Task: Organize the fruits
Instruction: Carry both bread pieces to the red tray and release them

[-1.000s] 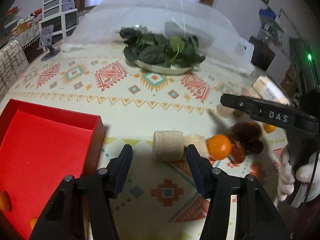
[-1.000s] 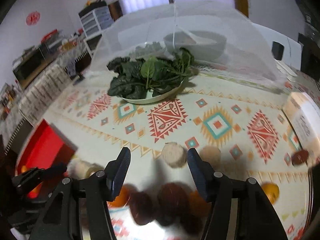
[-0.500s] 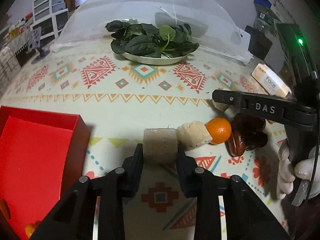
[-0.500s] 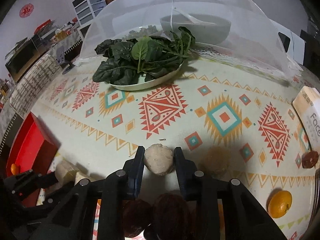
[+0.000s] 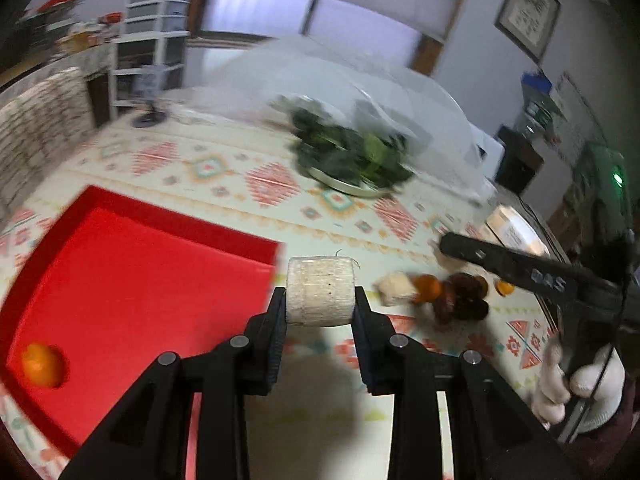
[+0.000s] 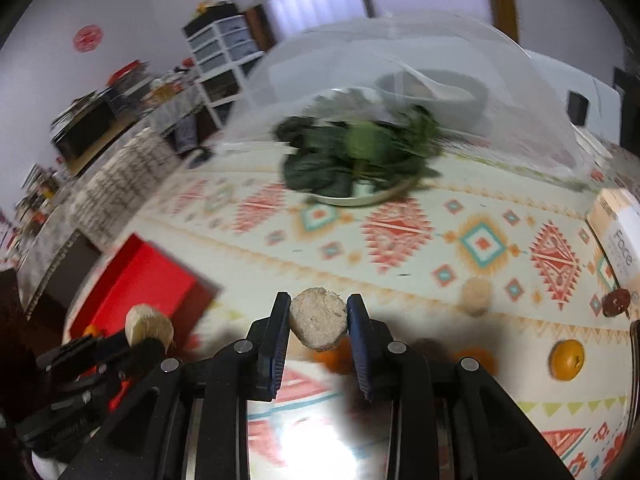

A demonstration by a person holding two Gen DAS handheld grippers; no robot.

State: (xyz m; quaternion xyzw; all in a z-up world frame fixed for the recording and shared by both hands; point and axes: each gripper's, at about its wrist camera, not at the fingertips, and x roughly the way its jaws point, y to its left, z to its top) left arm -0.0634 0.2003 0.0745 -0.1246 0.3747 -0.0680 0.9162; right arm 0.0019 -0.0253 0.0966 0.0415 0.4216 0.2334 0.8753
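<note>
— What have I got in the left gripper (image 5: 320, 300)?

— Its jaws are clamped on a pale, fibrous cylinder (image 5: 320, 297), lifted clear of the patterned tablecloth (image 5: 224, 168) and hanging just beside the near edge of the red box (image 5: 132, 276). One orange (image 5: 43, 365) already lies in that box's corner.

— And my right gripper (image 6: 318, 322)?

— Pinched narrow on a smaller beige chunk (image 6: 318, 323), rough on its cut face, also off the cloth. (Both views are smeared, so fine detail is lost.)

— Where's the remaining fruit?

— From the left wrist I see a heap on the cloth right of the held cylinder: a pale piece (image 5: 396, 289), an orange one (image 5: 428, 288) and dark brown fruits (image 5: 464, 296), touching each other. From the right wrist, another orange (image 6: 566, 360) sits well to the right, a dark red fruit (image 6: 616, 302) near the carton (image 6: 618, 236), and a beige lump (image 6: 476, 295) between.

— Anything beyond?

— A plate of dark greens (image 6: 360, 160) in front of a mesh food cover (image 6: 400, 80).
</note>
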